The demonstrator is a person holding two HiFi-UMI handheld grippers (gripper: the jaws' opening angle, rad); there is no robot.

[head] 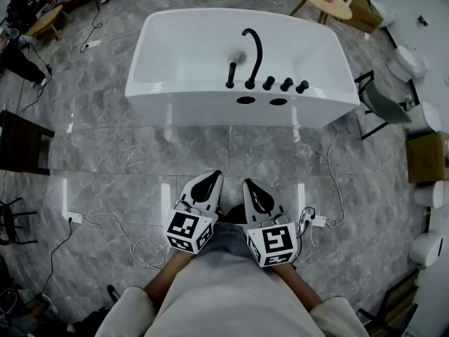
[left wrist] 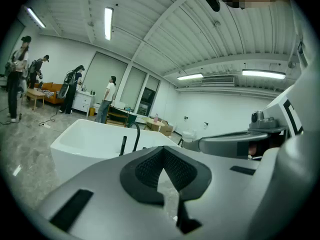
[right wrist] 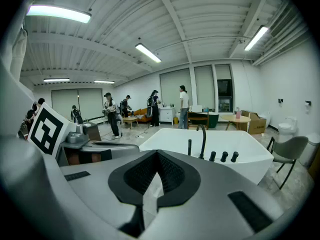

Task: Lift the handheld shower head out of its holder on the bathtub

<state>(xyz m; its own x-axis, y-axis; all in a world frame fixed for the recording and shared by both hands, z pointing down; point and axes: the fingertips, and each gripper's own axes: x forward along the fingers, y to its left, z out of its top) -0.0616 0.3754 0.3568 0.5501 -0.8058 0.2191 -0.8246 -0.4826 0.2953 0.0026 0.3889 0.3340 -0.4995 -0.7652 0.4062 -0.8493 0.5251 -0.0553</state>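
One dark table (head: 21, 142) stands at the far left of the head view, with one white power strip (head: 72, 217) on the grey floor (head: 105, 160) nearer the person; the single white bathtub (head: 168, 97) fills the upper middle, well apart from both grippers; along its near rim, left to right, stand one handheld shower head (head: 231, 74), upright in its holder (head: 229, 85), one curved spout (head: 254, 48) and three black knobs (head: 286, 84), with two oval openings (head: 245, 100) in the wall beneath. Two grippers sit side by side close to the person's body; the left gripper (head: 210, 180) has its fingers closed together on nothing; the right gripper (head: 251, 187) likewise, fingers together and empty; further right lie a second power strip (head: 319, 221) and one chair (head: 382, 104).
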